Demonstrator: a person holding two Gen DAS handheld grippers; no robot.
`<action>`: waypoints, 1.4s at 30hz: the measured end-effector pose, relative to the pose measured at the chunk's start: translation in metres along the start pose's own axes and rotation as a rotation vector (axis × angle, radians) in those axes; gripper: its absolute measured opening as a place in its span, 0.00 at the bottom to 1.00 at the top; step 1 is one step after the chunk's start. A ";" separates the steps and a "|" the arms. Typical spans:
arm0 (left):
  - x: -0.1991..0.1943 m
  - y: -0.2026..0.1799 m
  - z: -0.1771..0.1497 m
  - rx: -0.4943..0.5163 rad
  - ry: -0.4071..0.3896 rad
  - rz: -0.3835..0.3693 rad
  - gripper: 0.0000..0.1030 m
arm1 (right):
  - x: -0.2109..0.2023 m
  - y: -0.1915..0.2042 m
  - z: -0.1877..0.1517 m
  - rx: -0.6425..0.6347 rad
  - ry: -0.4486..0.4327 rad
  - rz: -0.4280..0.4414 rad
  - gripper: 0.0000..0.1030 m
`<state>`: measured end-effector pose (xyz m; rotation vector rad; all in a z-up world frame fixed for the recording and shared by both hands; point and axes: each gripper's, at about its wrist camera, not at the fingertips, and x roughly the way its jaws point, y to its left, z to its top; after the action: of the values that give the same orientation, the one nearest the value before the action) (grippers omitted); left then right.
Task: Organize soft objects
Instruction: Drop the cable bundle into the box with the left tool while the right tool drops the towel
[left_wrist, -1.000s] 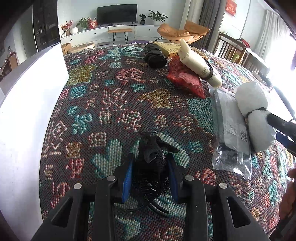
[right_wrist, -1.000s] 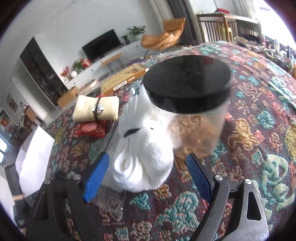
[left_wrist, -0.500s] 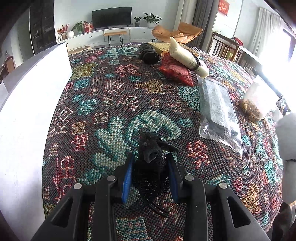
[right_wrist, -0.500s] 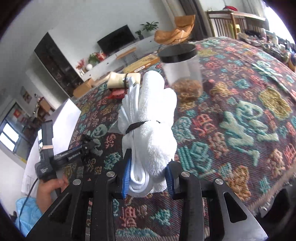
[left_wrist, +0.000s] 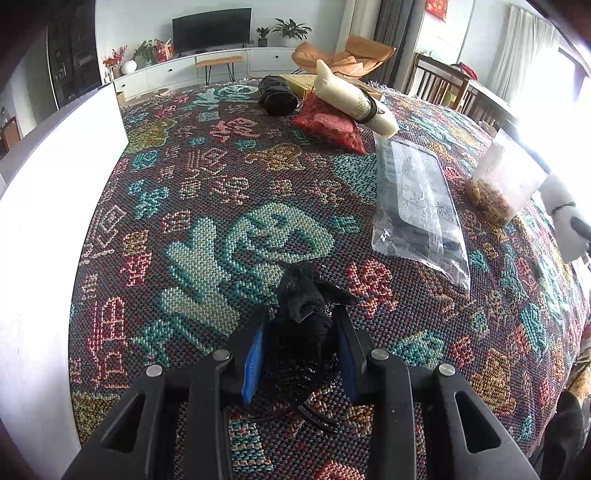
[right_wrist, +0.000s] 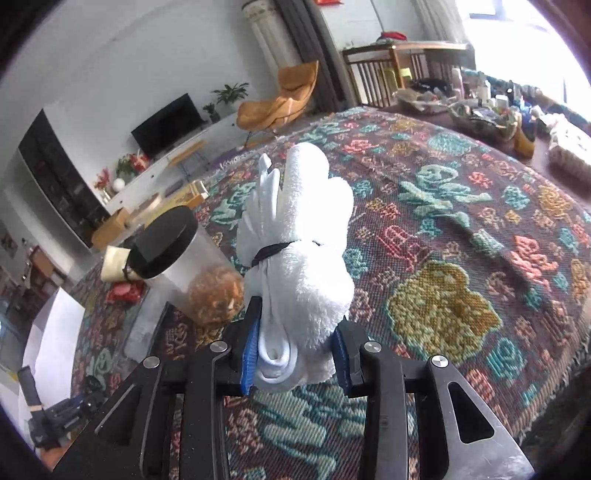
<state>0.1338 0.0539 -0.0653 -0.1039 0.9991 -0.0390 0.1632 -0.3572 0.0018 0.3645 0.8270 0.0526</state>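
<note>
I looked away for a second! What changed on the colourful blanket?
The right gripper closed its jaws on the white towel bundle and carried it away from the jar; the jaws have just eased slightly wider. The left gripper stayed shut on the black bundle.

Daylight floods in from my right, window (left_wrist: 565, 92) blown out white, soft shadows under my fingers, heavy fisheye bending, dark vignetted corners, sharp centre, far room (right_wrist: 166, 125) slightly soft.
</note>
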 end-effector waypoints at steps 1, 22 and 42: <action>0.001 0.000 0.001 0.001 0.011 0.000 0.44 | 0.017 -0.008 0.004 0.028 0.074 0.014 0.51; -0.002 -0.013 0.006 0.091 0.045 -0.002 0.88 | 0.046 0.015 0.026 -0.156 0.291 -0.187 0.37; -0.193 0.125 -0.001 -0.227 -0.213 -0.090 0.31 | -0.074 0.356 -0.070 -0.557 0.226 0.470 0.37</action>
<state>0.0267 0.1938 0.0822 -0.3536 0.7825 0.0035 0.0956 -0.0166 0.1314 0.0161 0.8958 0.7587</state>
